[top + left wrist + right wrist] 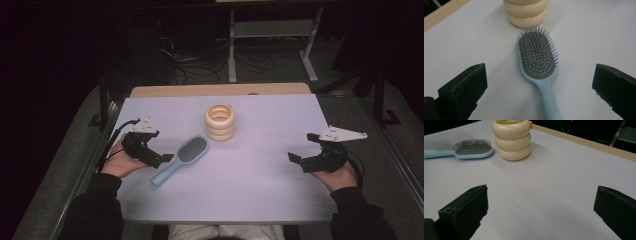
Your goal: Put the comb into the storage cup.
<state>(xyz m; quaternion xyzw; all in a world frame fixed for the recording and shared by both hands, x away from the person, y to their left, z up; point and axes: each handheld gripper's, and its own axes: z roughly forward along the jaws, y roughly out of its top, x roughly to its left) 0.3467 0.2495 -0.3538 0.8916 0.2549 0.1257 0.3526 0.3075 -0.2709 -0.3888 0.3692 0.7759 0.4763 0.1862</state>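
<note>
A light blue hairbrush (184, 157) lies bristles up on the white table (260, 175), its handle pointing to the front left. My left gripper (161, 150) is open beside that handle. In the left gripper view the hairbrush (537, 60) lies lengthways between the spread jaws of the left gripper (541, 82), untouched. A cream holder (220, 122) made of three stacked rings stands just behind the brush head. My right gripper (304, 147) is open at the right side of the table, holding nothing. Its view shows the right gripper (541, 200) facing the holder (512, 141) and the hairbrush (471, 150) farther off.
A wooden strip (220, 90) runs along the table's far edge. Beyond it stand a white table frame (270, 30) and loose cables on a dark floor. A wide stretch of bare table lies between the two grippers.
</note>
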